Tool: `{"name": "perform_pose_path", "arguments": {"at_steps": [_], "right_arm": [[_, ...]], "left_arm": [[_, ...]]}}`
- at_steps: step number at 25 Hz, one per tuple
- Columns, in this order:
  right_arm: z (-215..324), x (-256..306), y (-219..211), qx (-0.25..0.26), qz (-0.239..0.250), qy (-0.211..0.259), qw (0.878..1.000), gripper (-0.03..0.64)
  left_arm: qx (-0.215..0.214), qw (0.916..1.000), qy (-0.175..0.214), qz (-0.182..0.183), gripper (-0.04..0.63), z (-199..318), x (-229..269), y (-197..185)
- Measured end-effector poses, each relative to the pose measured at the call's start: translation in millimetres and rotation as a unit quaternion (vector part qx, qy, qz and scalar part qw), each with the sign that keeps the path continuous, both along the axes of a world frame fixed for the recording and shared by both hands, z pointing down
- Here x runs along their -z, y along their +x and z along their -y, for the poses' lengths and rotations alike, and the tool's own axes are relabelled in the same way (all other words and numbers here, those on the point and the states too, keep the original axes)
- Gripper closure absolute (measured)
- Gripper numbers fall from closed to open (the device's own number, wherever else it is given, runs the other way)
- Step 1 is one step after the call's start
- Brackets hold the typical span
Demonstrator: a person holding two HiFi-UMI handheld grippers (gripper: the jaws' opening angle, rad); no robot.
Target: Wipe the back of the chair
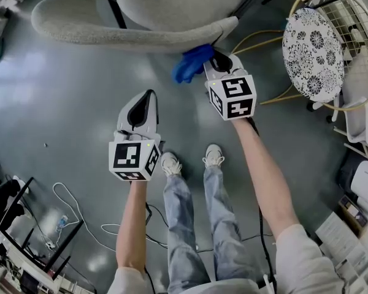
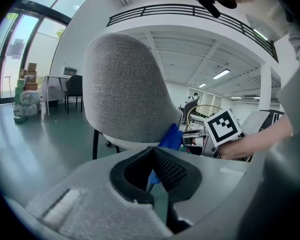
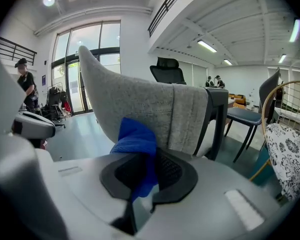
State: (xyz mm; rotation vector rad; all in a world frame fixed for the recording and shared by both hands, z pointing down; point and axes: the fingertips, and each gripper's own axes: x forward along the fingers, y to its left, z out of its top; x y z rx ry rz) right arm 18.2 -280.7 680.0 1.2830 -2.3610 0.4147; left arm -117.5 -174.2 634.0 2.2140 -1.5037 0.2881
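The grey upholstered chair (image 1: 141, 38) stands at the top of the head view, its curved back facing me. It fills the left gripper view (image 2: 125, 89) and the right gripper view (image 3: 140, 101). My right gripper (image 1: 216, 59) is shut on a bunched blue cloth (image 1: 192, 63), which is pressed against the right end of the chair back. The cloth (image 3: 135, 139) sticks out of the right gripper (image 3: 150, 159), touching the fabric. My left gripper (image 1: 150, 95) hangs lower left, apart from the chair, shut with nothing in it (image 2: 151, 154). From there the cloth (image 2: 171, 137) shows beside the chair.
A wire-frame chair with a floral cushion (image 1: 313, 45) stands to the right. My legs and shoes (image 1: 190, 158) are below the grippers. Cables (image 1: 67, 201) and clutter (image 1: 18, 250) lie at lower left, boxes (image 1: 356, 188) at right. A person (image 3: 25, 79) stands far off.
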Motion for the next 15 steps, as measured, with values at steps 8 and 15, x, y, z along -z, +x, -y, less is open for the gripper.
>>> {"name": "perform_pose_path", "arguments": {"at_steps": [8,15], "right_arm": [[-10.3,-0.4,4.9,0.005,-0.004,-0.006,1.0,0.58],[-20.0,27.1,17.4,0.007,0.002,0.022,1.0,0.58]], "left_arm": [[0.0,1.0,0.004,0.004,0.595,-0.8,5.8,1.7],[-0.001,1.0,0.006,0.006,0.595,-0.9,11.4,7.3]]}}
